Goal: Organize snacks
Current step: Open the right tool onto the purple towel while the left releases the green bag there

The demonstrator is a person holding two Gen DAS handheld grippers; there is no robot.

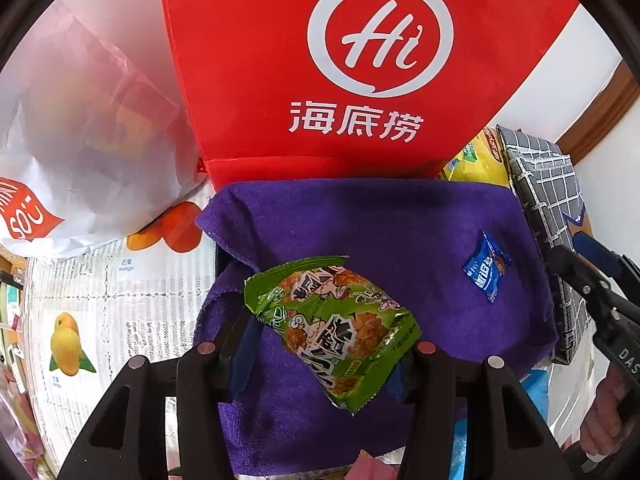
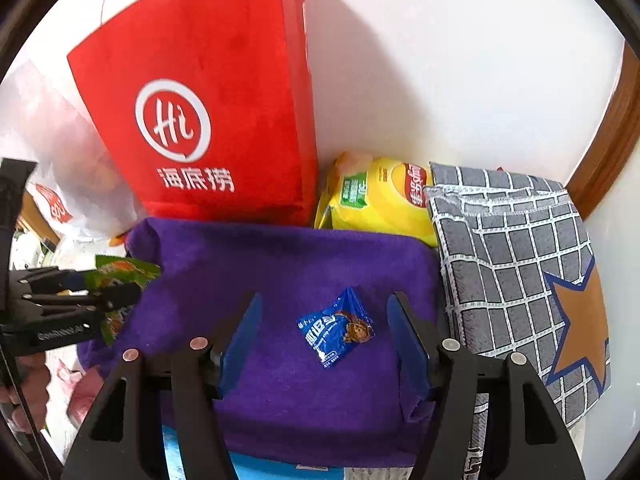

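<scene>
A green snack packet [image 1: 336, 324] sits between the fingers of my left gripper [image 1: 320, 344], which is shut on its lower part, above a purple towel [image 1: 380, 224]. In the right wrist view the same packet [image 2: 124, 272] sticks out of the left gripper [image 2: 100, 296] at the far left. A small blue cookie packet [image 2: 336, 328] lies flat on the purple towel [image 2: 288, 264]. It also shows in the left wrist view [image 1: 486, 266]. My right gripper [image 2: 324, 340] is open, its blue fingers either side of the blue packet, not touching it.
A red paper bag [image 2: 208, 120] stands behind the towel against a white wall. A yellow chip bag [image 2: 380, 196] lies behind right. A grey checked cloth box [image 2: 516, 256] stands right. A white plastic bag [image 1: 80, 128] sits left on a fruit-print tablecloth [image 1: 100, 304].
</scene>
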